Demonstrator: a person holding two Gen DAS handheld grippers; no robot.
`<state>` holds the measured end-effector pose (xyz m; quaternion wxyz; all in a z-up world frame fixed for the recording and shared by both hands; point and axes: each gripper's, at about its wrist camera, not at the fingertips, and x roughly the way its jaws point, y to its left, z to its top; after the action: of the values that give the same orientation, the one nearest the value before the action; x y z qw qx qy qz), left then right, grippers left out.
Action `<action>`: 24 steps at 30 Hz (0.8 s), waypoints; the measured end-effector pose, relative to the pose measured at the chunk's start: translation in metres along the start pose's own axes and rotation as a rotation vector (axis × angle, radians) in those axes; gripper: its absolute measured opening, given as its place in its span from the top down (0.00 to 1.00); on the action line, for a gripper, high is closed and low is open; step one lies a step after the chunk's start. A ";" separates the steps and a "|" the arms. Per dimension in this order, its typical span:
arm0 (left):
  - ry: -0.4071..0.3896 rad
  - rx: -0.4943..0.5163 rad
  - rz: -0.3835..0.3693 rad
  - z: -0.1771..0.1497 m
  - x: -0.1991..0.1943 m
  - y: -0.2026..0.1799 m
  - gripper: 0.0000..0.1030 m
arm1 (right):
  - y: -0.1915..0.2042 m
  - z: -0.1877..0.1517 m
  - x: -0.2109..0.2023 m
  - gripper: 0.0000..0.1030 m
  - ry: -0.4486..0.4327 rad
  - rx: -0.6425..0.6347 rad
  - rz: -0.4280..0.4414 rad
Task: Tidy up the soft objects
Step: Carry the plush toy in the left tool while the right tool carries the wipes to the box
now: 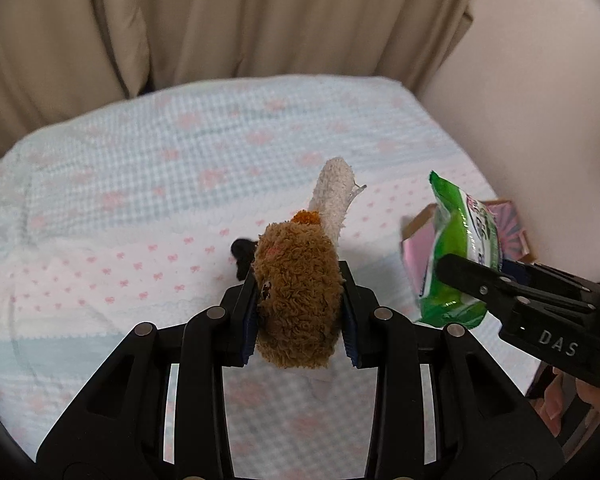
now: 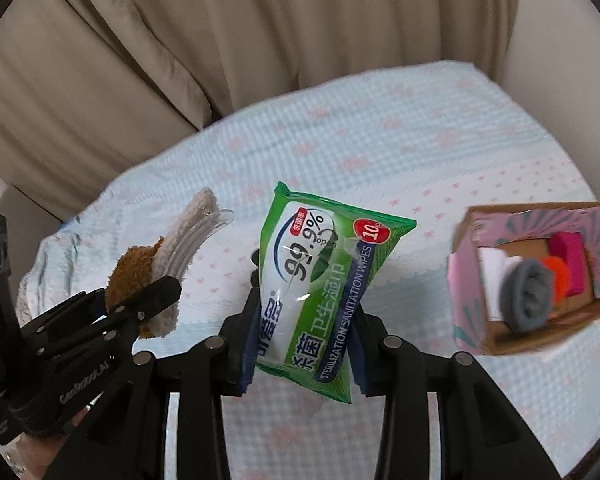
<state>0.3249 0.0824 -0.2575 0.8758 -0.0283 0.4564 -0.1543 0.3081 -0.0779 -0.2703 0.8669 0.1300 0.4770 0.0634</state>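
L gripper (image 1: 299, 312) is clamping a plush hair claw clip (image 1: 300, 280) btwn its blue pads, jaws closed down to the toy's width. The brown fuzzy head is sitting in the pads w/ a cream plush arm and clear plastic teeth sticking out fwd, a small black bit poking out on its left. It's being held up off the bed.

R gripper (image 2: 302, 320) is pinching a green pack of sanitation wipes (image 2: 320, 284) (99.9%, 10 pcs label), jaws narrowed onto the pack's lower half, pack standing tilted and hanging above the bedding. In the L wrist view the same pack is just to the right of the clip, not touching it.

Beyond, to the R, a pink-patterned cardboard box (image 2: 466, 280) is lying on the bedspread (image 2: 380, 140), open top facing the cam. Inside: a grey rolled sock-like item (image 2: 526, 300) at front, an orange fuzzy thing (image 2: 558, 272) behind it, a magenta folded cloth (image 2: 570, 260) at the back, sth white on the left side. Box looks blurred.

Bedspread is light blue gingham w/ pink bows; beige curtains (image 1: 220, 20) are hanging behind.
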 end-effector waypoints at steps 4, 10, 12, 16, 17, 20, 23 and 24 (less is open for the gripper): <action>-0.030 0.012 -0.013 0.014 -0.034 -0.029 0.70 | -0.005 0.000 -0.048 0.66 -0.054 0.010 -0.008; -0.049 0.029 -0.022 0.025 -0.063 -0.078 0.70 | -0.033 0.006 -0.103 0.66 -0.105 0.040 -0.006; -0.057 0.028 -0.023 0.027 -0.068 -0.099 0.70 | -0.048 0.008 -0.117 0.66 -0.114 0.046 -0.005; -0.071 0.027 -0.008 0.032 -0.069 -0.144 0.70 | -0.091 0.015 -0.143 0.66 -0.120 0.045 -0.002; -0.068 0.024 -0.002 0.034 -0.067 -0.156 0.70 | -0.102 0.017 -0.147 0.66 -0.118 0.042 0.000; -0.063 0.021 0.002 0.041 -0.058 -0.196 0.70 | -0.135 0.022 -0.160 0.66 -0.113 0.024 -0.002; -0.053 0.016 -0.011 0.048 -0.042 -0.234 0.70 | -0.173 0.029 -0.169 0.66 -0.103 0.003 -0.015; -0.049 0.018 -0.013 0.050 -0.035 -0.248 0.70 | -0.185 0.031 -0.170 0.66 -0.099 0.001 -0.017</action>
<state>0.2866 -0.1476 -0.1536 0.8860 -0.0273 0.4331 -0.1631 0.2401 -0.3006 -0.1694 0.8899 0.1292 0.4348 0.0492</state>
